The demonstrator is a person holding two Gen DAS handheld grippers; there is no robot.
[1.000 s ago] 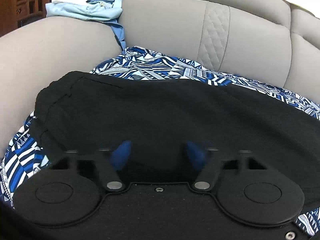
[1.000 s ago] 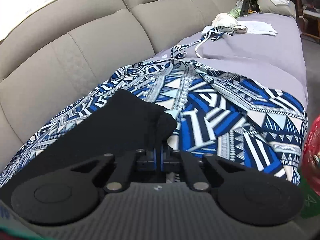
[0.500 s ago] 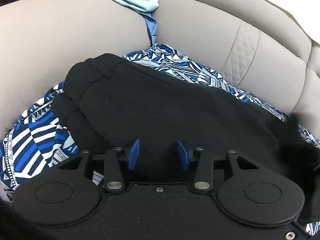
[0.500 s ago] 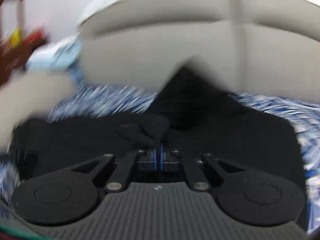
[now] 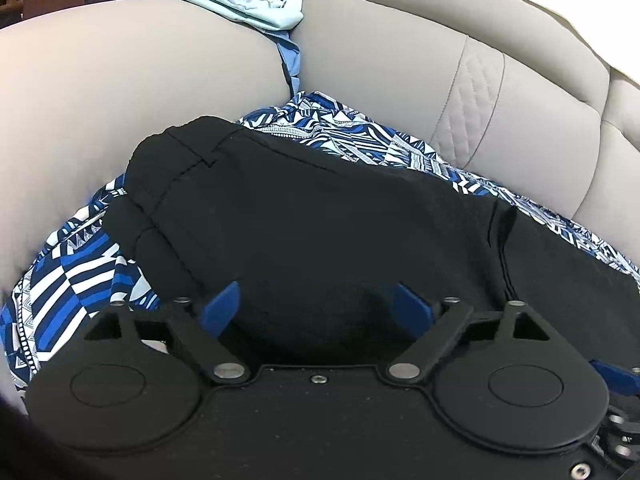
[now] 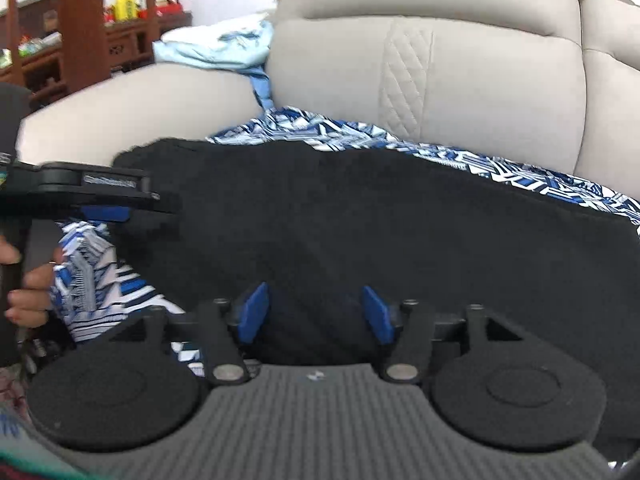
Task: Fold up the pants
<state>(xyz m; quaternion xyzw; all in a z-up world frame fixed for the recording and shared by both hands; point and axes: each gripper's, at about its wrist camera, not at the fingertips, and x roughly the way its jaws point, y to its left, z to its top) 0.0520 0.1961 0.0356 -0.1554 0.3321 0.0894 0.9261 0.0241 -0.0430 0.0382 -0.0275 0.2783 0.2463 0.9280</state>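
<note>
The black pants (image 5: 320, 216) lie folded over on a blue-and-white patterned cloth (image 5: 68, 276) on the beige sofa. Their waistband sits at the left end near the armrest. My left gripper (image 5: 316, 308) is open, its blue fingertips (image 5: 220, 306) just over the pants' near edge. My right gripper (image 6: 316, 312) is open over the pants (image 6: 360, 232) too, holding nothing. In the right wrist view the left gripper (image 6: 104, 196) shows at the left, with the hand that holds it.
The sofa armrest (image 5: 120, 92) rises at the left and the backrest (image 5: 460, 80) behind. A light blue garment (image 5: 240, 0) lies on top of the armrest. Wooden shelves (image 6: 80, 20) stand beyond the sofa.
My right gripper carried the pant leg end leftward over the pants, then opened and let go. My left gripper opened wider and shifted toward the waistband end.
</note>
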